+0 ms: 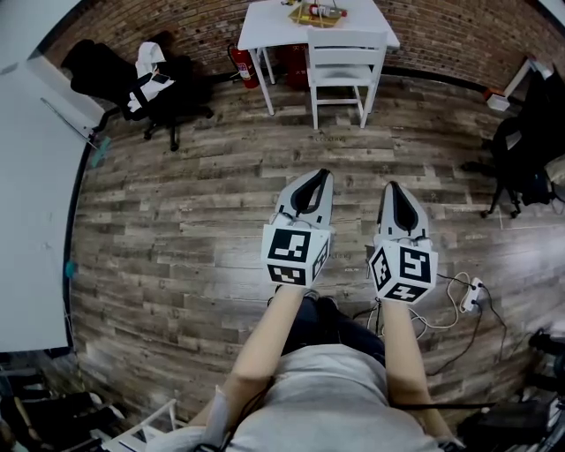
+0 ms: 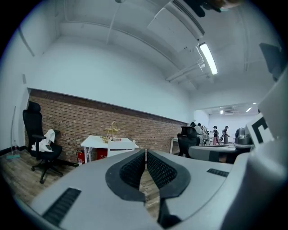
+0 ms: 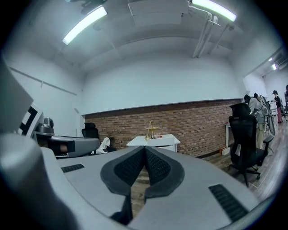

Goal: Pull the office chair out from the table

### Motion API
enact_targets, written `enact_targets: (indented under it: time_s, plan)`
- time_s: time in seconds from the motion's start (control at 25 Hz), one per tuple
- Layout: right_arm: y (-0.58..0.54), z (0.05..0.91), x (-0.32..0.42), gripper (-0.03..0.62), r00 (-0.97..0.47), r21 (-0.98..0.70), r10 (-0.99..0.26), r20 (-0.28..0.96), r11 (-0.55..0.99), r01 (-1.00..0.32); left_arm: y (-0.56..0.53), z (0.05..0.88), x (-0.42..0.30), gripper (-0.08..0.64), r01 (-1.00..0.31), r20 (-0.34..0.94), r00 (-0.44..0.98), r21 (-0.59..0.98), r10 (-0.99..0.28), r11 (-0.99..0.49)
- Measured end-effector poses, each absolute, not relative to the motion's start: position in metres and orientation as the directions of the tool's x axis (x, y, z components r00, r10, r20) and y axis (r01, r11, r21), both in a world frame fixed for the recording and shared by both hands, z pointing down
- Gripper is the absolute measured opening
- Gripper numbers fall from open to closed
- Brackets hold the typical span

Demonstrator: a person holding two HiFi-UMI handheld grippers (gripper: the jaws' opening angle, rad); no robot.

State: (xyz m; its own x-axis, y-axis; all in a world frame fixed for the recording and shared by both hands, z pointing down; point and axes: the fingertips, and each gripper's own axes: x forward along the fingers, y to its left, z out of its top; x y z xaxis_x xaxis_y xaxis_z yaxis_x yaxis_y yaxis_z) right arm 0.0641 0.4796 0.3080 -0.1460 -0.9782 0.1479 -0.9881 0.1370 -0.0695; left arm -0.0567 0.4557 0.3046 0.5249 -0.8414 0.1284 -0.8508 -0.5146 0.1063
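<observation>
The white chair (image 1: 341, 72) stands upright, pushed in under the white table (image 1: 265, 28).

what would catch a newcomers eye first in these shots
Two shut, empty tools fill the middle of the head view, the left tool and right tool, each bearing a marker cube. Ahead, a white chair sits tucked under a white table by the brick wall; a black office chair stands further left.
</observation>
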Motion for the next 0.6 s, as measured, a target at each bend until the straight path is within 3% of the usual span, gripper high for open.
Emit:
enact_targets:
  time_s: [0.6]
  plan:
    - [0.436,0.332,0.075,0.017,-0.196,-0.109,-0.962,0.192,0.178,-0.978,0.421,0.324,-0.043,0.023,-0.872,0.160,0.489,0.111,-0.857,-0.477]
